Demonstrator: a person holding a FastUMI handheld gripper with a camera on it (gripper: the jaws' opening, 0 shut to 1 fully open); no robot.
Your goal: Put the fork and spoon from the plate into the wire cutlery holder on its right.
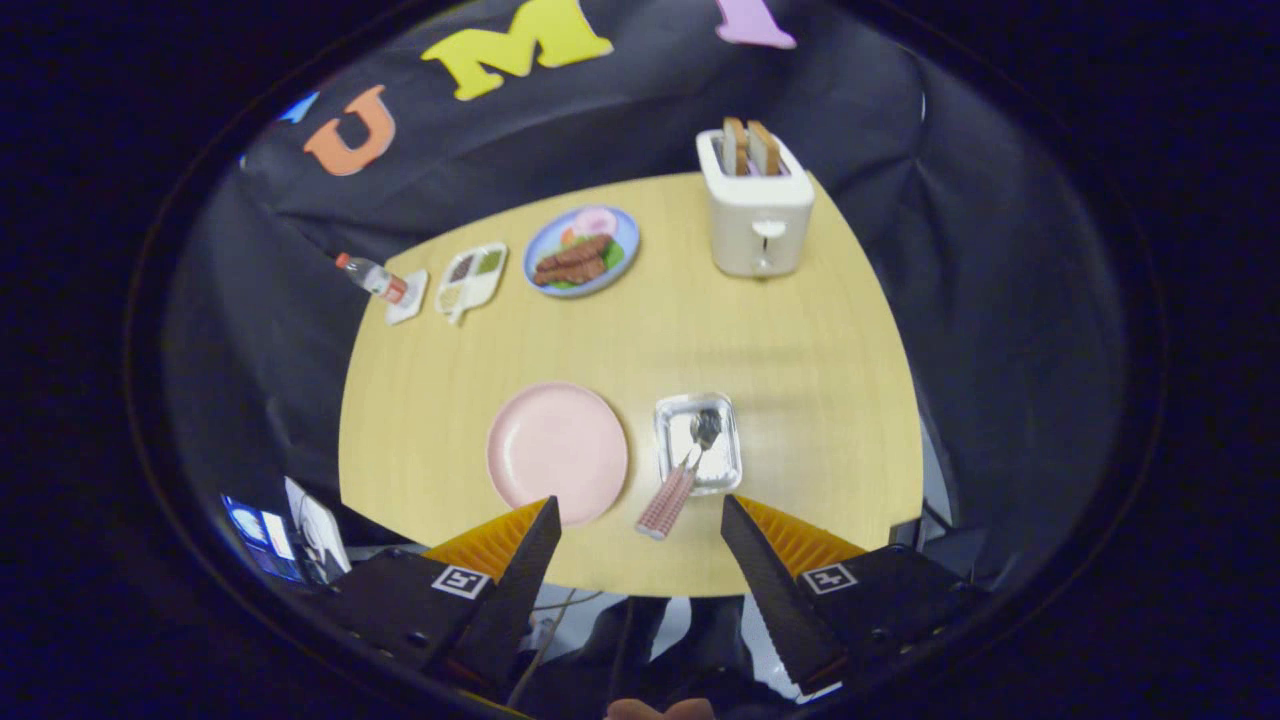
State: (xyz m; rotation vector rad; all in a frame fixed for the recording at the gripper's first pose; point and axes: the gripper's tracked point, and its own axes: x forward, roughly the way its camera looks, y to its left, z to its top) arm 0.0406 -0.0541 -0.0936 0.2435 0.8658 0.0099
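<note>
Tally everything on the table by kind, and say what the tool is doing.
Plates: 2, pink plate, blue food plate
Cutlery: 2, in the wire holder
Toaster: 1
Divided tray: 1
Bottle: 1
Total: 8
Tool: open, empty.

We look down on a round wooden desk (700, 330). Our gripper (640, 515) hangs above its near edge, fingers (530, 545) spread wide and holding nothing. Just ahead of them lies a bare pink plate (556, 452). Beside it on the right stands the wire cutlery holder (698, 442), with the fork and spoon (683, 473) leaning in it, patterned handles tilted out toward us. Beyond are a white toaster (756, 205) with two slices, a blue plate of food (582, 250), a divided tray (472, 279) and a small bottle (371, 277).
</note>
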